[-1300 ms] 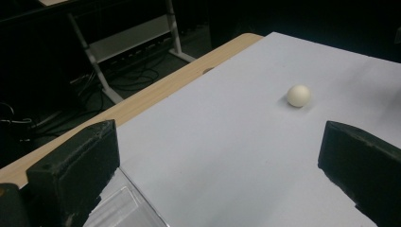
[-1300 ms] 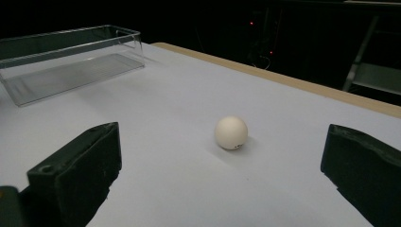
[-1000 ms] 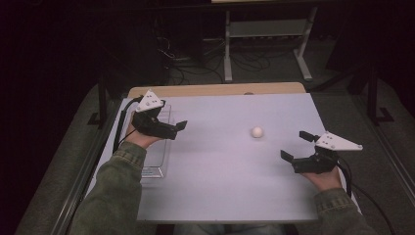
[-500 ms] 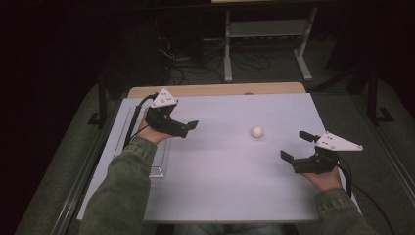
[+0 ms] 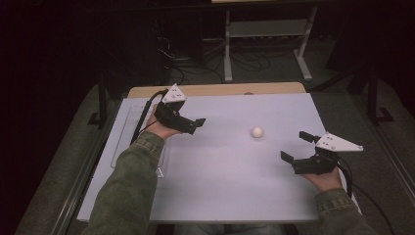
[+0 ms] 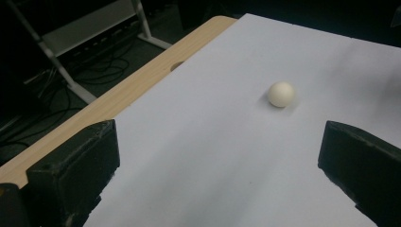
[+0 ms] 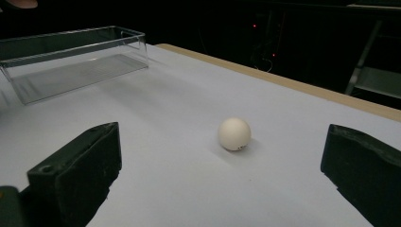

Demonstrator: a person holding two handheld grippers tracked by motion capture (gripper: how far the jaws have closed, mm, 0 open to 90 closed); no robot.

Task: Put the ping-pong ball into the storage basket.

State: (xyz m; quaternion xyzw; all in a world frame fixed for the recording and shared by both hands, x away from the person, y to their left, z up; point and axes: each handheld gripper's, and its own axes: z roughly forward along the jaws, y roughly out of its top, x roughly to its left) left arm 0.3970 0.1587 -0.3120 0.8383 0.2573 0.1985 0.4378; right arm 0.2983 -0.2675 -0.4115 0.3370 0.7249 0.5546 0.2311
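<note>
One white ball (image 5: 257, 131), loose mid-tabletop (image 5: 220, 191), between left tool (image 5: 195, 123) and right tool (image 5: 297, 149); both jaws apart, empty. Clear tray (image 7: 71, 59) at left edge. Risk: a glancing jaw could roll the ball away.

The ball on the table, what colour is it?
The ball is creamy white; the right gripper view shows it best.

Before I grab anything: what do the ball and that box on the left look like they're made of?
The ball looks like hard, matte, off-white plastic, like a ping-pong ball: smooth, with a small dark mark low on it. The box looks like clear rigid plastic, perhaps acrylic: you see through its walls, and the rims catch glare.
</note>
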